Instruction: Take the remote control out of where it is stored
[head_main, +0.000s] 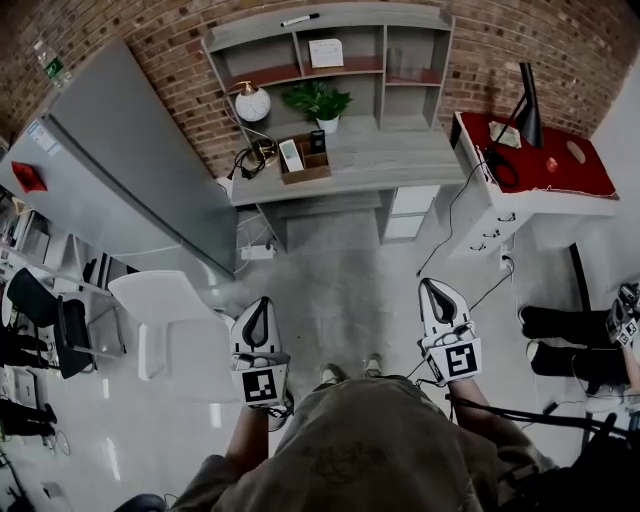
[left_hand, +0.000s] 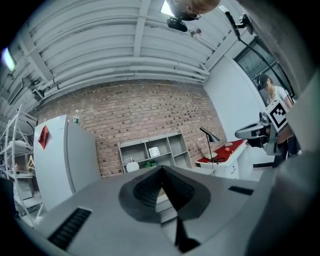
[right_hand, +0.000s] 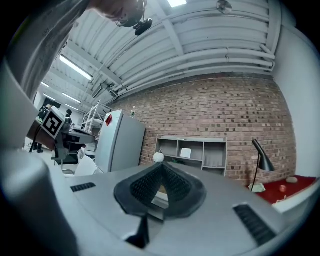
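- A brick wall (head_main: 520, 30) backs a room with a pale, glossy floor. A grey desk (head_main: 400, 160) with a shelf unit (head_main: 400, 40) on top stands against the wall.
- The left gripper (head_main: 259, 310) is held level above the floor. In the left gripper view its ribbed pads are pressed together with nothing between them.
- The right gripper (head_main: 432, 290) is also level, well apart from the left. Its jaws are closed tip to tip and empty.
- Both grippers point towards the desk, which is well away from them.
- The remote control (head_main: 290, 155) is white and stands upright in a brown box (head_main: 312, 170) on the desk, with a dark slim item just beside it.
- A potted plant (head_main: 318, 100) and a round white lamp (head_main: 252, 103) sit behind the box.
- A tall grey cabinet (head_main: 120, 170) stands to the left of the desk, and a white chair (head_main: 170, 320) is near the left gripper.
- A red-topped side table (head_main: 560, 165) with a black lamp (head_main: 528, 105) stands to the right.
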